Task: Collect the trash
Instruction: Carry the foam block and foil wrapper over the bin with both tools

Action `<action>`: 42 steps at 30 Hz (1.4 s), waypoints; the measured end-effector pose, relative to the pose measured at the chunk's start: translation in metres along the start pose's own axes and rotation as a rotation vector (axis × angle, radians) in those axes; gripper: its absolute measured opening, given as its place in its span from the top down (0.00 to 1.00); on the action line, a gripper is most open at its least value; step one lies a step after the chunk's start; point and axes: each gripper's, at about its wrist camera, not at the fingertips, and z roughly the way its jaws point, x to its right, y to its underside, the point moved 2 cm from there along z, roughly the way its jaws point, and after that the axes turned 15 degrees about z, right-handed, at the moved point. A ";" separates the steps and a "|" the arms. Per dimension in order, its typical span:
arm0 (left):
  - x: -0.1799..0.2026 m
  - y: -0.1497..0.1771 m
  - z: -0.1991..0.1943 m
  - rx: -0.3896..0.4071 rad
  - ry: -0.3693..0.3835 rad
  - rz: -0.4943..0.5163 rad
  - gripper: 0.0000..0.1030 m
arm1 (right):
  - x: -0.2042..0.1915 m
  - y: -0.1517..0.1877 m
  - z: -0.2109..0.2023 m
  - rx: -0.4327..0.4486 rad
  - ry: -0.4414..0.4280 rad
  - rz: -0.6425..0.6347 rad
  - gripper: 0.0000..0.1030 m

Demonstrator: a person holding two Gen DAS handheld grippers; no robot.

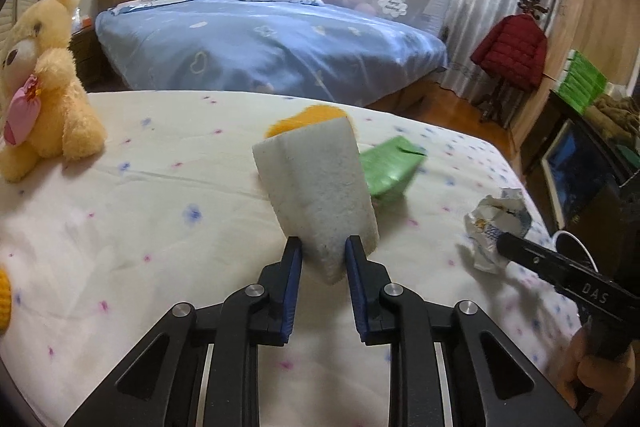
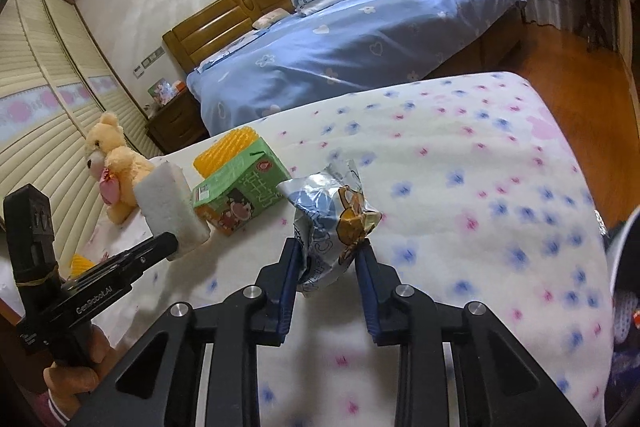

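Left gripper [image 1: 320, 251] is clamped on a white foam block [image 1: 316, 195], lifted above the floral bedsheet [image 1: 140, 227]. Right gripper [image 2: 328, 255] pinches a crumpled snack wrapper [image 2: 332, 215] near the bedsheet's right edge. The foam hides most of an orange brush [image 1: 308, 119] and part of the green carton [image 1: 390, 169] mid-sheet.

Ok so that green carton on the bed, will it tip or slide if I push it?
The green carton already lies tilted on the soft sheet, so it probably slides or rocks instead of toppling. It looks dented, likely empty and light. Its edge appears to touch the crumpled wrapper.
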 end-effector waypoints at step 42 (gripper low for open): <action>0.171 0.015 -0.034 -0.024 0.221 0.217 0.79 | 0.118 0.043 -0.144 0.159 0.115 0.171 0.72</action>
